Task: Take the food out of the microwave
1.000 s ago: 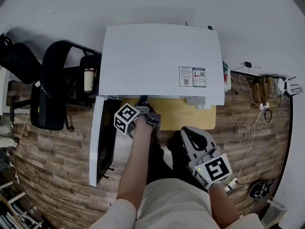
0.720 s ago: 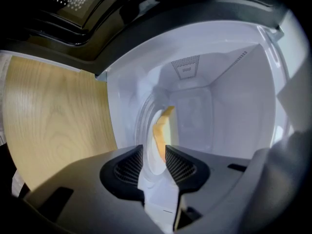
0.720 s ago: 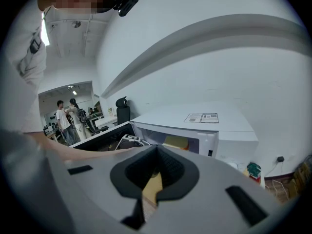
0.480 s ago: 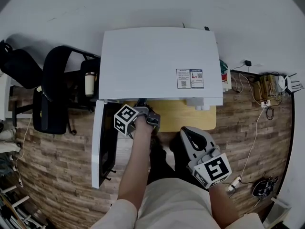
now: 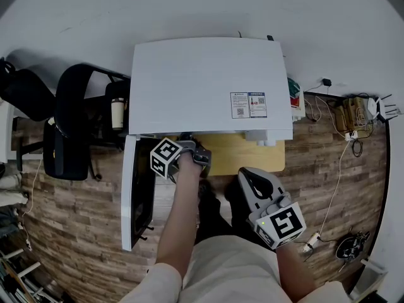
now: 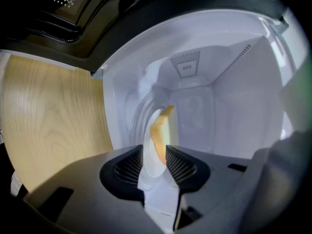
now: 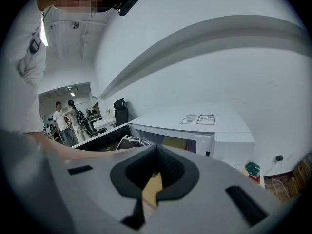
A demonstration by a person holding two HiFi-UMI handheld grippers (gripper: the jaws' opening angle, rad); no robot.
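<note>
My left forearm [image 5: 180, 213] reaches straight ahead, the left gripper [image 6: 155, 161] tipped down inside the microwave [image 5: 208, 81] — its jaws have just been opening, a narrow gap, with the plate [image 6: 148, 157] and its yellow food [image 6: 160, 130] between them

Black chair [image 5: 63, 144] left; cables [image 5: 355, 120] right; wood floor [image 5: 82, 219].

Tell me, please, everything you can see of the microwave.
The microwave is a white box, seemingly painted metal, with two printed labels on its flat top. Its door, with a dark window, is swung wide open at the left. The white cavity has a vent grille and holds a plate of yellow food. It stands on a light wooden tabletop.
</note>
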